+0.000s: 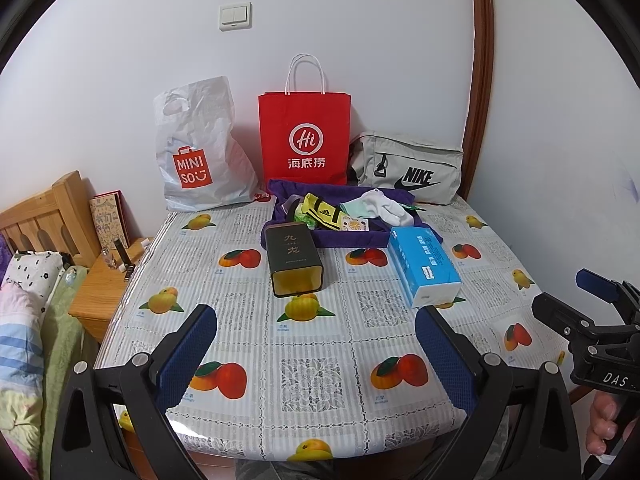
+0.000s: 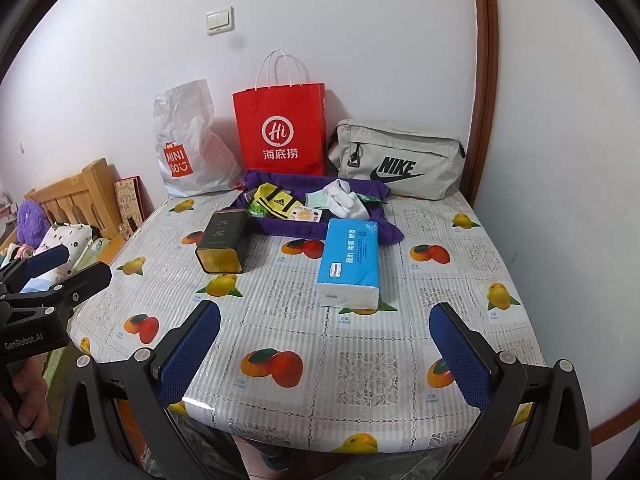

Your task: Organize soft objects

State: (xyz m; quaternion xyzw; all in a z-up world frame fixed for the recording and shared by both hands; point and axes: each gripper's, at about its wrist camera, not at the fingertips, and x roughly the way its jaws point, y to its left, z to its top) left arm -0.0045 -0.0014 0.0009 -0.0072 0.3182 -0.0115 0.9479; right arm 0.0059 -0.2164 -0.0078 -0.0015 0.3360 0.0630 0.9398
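While hovering over the near edge of the fruit-print plastic tablecloth point(image 1: 320, 344), left gripper point(image 1: 316, 350) with blue-padded fingers point(image 1: 188, 354) spread wide, nothing between them. Straight ahead: dark rectangular tea tin with gold end point(image 1: 294, 258), lying on its side. Just right of it, blue-and-white soft pack of tissues point(image 1: 424, 266), also lying flat. Behind both, purple cloth tray point(image 1: 340, 238) holding the soft things: yellow-and-black Adidas sock point(image 1: 326, 210), white sock point(image 1: 386, 206), pale green cloth point(image 1: 354, 206) between them. Along the far wall, left to right: white Miniso plastic bag point(image 1: 200, 152), red paper Haidilao bag with white handles point(image 1: 304, 136), grey Nike pouch point(image 1: 408, 168). Far right, right gripper point(image 1: 572, 300) seen side-on, off the table's right edge, a hand point(image 1: 604, 424) on its grip. Left, wooden nightstand point(image 1: 102, 292) and bedding.

Over to the right wrist view: right gripper point(image 2: 324, 344) likewise above the near table edge, blue pads well apart, empty. Tissue pack point(image 2: 350, 262) dead ahead, tea tin point(image 2: 222, 242) to its left, purple tray point(image 2: 320, 232) touching both from behind, socks point(image 2: 344, 200) still heaped inside. Same three bags against the wall. At far left, left gripper point(image 2: 56, 268) side-on, fingers parted, held beside the table over the bed.
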